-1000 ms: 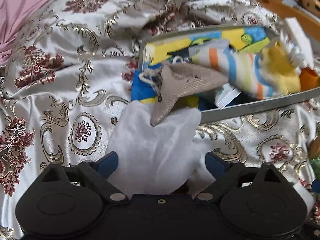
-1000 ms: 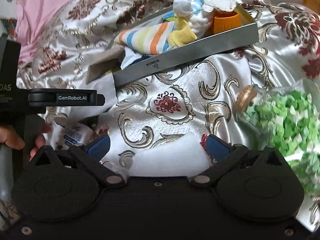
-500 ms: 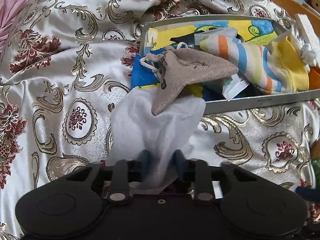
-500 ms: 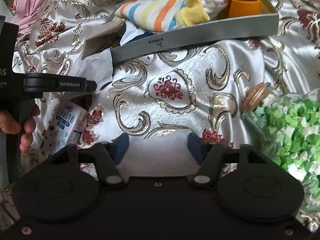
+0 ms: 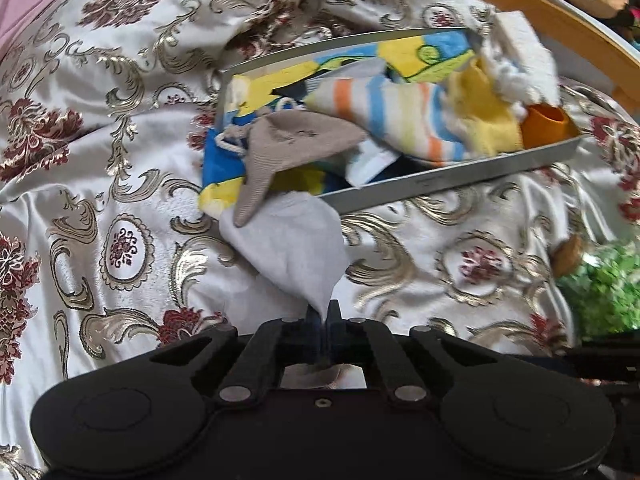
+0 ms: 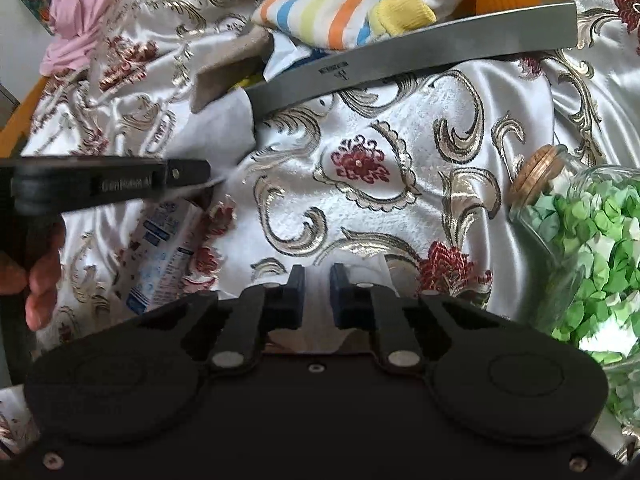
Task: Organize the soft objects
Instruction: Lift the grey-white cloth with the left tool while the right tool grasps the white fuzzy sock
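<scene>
White cloth [image 5: 296, 248]: thin, plain, soft; its near corner drawn to a point and pinched between your left fingers [image 5: 310, 316], the rest fanning out ahead of them to the grey tray's [image 5: 452, 184] near-left corner; a second white fold [image 6: 320, 300] sits between your right fingers [image 6: 297, 280], edges hidden by them. Taupe ribbed pouch [image 5: 288, 148]: white drawstring; draped over the tray's left end, its tip on the white cloth, straight ahead of your left fingers. Striped cloth [image 5: 400, 120]: orange, blue, yellow bands; crumpled inside the tray, ahead and right. Yellow knit piece [image 5: 480, 124]: beside the stripes, further right. Blue-and-yellow printed fabric [image 5: 224, 168]: lining the tray, spilling over its left end.
</scene>
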`<control>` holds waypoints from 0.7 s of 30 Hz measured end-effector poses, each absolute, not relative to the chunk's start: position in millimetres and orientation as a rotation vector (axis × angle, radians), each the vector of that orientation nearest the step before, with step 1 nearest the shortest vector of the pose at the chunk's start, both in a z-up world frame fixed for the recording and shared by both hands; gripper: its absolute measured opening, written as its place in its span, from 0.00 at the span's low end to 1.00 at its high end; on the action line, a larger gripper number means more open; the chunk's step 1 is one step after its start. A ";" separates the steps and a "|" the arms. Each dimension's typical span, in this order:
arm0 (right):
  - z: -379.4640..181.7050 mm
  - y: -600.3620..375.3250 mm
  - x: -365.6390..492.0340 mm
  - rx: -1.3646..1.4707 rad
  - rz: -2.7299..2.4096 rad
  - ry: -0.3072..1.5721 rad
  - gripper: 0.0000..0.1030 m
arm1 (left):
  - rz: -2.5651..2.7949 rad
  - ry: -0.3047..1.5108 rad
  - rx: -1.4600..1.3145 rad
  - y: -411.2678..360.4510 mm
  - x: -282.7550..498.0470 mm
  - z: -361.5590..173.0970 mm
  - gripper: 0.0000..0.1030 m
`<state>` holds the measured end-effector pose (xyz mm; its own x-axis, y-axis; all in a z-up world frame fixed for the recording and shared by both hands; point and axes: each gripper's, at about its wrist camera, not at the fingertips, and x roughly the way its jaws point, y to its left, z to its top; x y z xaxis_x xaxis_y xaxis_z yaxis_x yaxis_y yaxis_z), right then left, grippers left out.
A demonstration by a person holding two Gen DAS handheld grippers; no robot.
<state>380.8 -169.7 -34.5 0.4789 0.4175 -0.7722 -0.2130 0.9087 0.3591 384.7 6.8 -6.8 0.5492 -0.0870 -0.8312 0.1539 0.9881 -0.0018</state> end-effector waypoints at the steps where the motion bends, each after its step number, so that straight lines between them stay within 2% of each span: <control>1: -32.5 -172.3 380.6 0.235 0.397 0.994 0.06 | -0.149 0.985 0.068 5.4 382.7 -5.0 0.01; 16: 2.0 -218.1 373.3 0.334 0.469 0.928 0.05 | -0.151 1.004 0.077 -12.2 354.8 37.8 0.00; 18: 0.3 -220.3 372.6 0.322 0.452 0.938 0.09 | -0.141 1.007 0.076 -13.3 352.9 39.8 0.00; 20: -3.9 -220.4 372.8 0.323 0.443 0.953 0.26 | -0.128 1.010 0.074 -15.2 351.4 40.8 0.00; 21: -5.5 -221.3 374.1 0.334 0.446 0.961 0.30 | -0.122 1.012 0.073 -16.1 350.8 41.4 0.00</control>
